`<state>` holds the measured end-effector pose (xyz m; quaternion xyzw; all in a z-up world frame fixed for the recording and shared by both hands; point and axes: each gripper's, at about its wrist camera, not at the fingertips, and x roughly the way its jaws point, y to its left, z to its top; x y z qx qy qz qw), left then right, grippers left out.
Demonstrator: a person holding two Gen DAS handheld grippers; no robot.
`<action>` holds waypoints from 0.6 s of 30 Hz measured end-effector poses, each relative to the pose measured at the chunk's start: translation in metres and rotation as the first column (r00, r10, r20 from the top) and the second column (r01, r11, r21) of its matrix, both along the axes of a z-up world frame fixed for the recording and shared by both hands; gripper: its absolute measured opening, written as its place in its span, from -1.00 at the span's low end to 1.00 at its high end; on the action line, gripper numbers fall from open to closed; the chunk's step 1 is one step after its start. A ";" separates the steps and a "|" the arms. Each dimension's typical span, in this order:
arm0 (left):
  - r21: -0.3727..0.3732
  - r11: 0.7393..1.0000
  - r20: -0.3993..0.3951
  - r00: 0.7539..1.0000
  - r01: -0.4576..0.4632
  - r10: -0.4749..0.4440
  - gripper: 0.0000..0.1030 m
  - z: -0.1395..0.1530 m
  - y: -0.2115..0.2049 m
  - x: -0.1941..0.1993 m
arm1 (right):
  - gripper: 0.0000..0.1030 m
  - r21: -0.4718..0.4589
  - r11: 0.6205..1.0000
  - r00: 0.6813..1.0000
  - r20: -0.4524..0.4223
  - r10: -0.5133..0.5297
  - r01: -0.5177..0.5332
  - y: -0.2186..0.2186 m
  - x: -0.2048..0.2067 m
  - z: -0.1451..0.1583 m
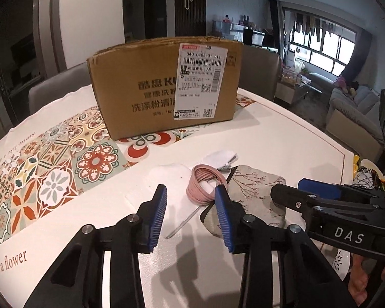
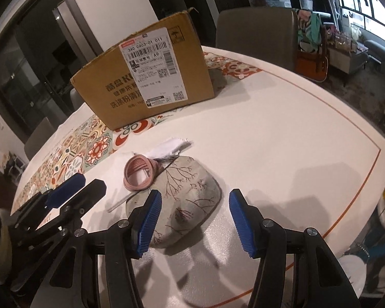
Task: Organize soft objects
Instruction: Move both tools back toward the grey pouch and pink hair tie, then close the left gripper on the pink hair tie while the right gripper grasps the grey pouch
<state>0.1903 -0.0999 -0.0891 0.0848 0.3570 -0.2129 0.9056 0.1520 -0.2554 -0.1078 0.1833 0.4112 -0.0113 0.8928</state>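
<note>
Both our claws, left (image 1: 190,213) and right (image 2: 195,218), gape empty; pouch (image 2: 187,200), coil (image 2: 140,175) and cloth (image 2: 170,147) await the box (image 2: 146,77).

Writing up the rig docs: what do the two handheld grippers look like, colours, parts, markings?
Both match. The left gripper and right gripper have matte black plastic linkage arms joined by round silver pins, ending in two flat fingers faced with blue ribbed pads. The right gripper's body carries white "DAS" lettering and small silver screws. No cables or sleeves are visible.
</note>
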 end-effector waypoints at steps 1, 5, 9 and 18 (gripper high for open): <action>0.000 1.000 -0.009 1.000 0.000 0.000 -0.30 -0.001 -0.001 0.002 | 0.09 0.008 1.000 1.000 0.000 -0.001 0.001 -0.001 0.001 -0.002; -0.007 1.000 -0.041 0.999 0.002 -0.003 -0.41 -0.006 -0.006 0.009 | 0.08 0.032 0.999 1.000 -0.001 0.002 -0.002 -0.002 0.003 -0.006; -0.011 1.000 -0.060 0.998 0.009 -0.010 -0.44 -0.011 -0.011 0.015 | 0.08 0.049 0.999 1.000 0.000 -0.004 0.004 -0.006 0.005 -0.010; -0.007 1.000 -0.112 0.994 -0.013 0.012 -0.45 -0.023 -0.014 0.028 | 0.08 0.039 0.999 1.000 -0.007 -0.001 0.002 -0.005 0.011 -0.017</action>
